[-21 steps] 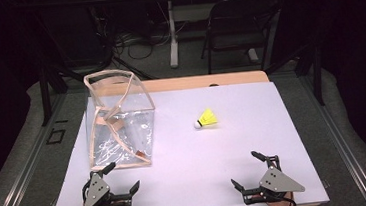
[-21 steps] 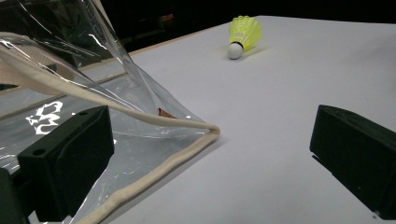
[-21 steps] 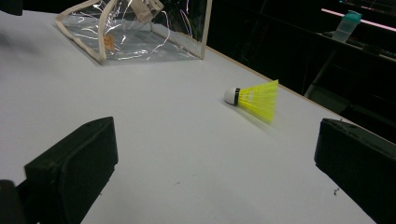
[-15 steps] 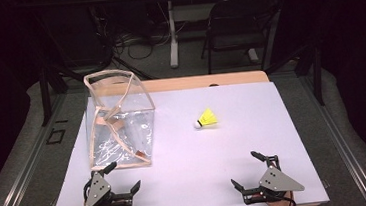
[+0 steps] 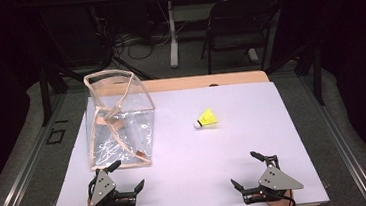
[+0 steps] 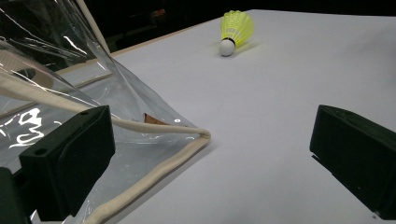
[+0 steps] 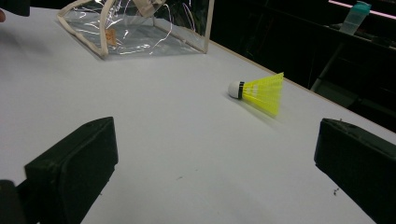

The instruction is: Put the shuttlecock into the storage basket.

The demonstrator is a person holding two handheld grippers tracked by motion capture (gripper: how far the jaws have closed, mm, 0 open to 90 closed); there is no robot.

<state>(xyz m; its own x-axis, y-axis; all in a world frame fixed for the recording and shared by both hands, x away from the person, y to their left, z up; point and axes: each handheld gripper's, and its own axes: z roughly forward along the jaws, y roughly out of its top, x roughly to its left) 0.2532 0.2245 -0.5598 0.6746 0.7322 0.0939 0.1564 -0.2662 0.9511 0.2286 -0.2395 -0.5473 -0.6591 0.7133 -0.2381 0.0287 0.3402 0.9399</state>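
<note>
Jaws wide and empty, the left gripper [image 5: 123,176] rests at the table's [image 5: 188,183] near edge, just beside the clear bag's [image 5: 119,118] corner; the right gripper [image 5: 251,171] waits likewise spread. The yellow shuttlecock [image 5: 207,118] lies mid-table, well apart from both. A hurried pinch could roll the light shuttlecock away, or the left jaw could snag the bag's trim [image 6: 154,175].

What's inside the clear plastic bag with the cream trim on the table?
Inside the clear plastic bag with cream fabric trim, its cream strap hangs loosely and a small brown tag sits near the bottom. Through the glare-free plastic nothing else shows; bright reflections hide parts of the floor.
</note>
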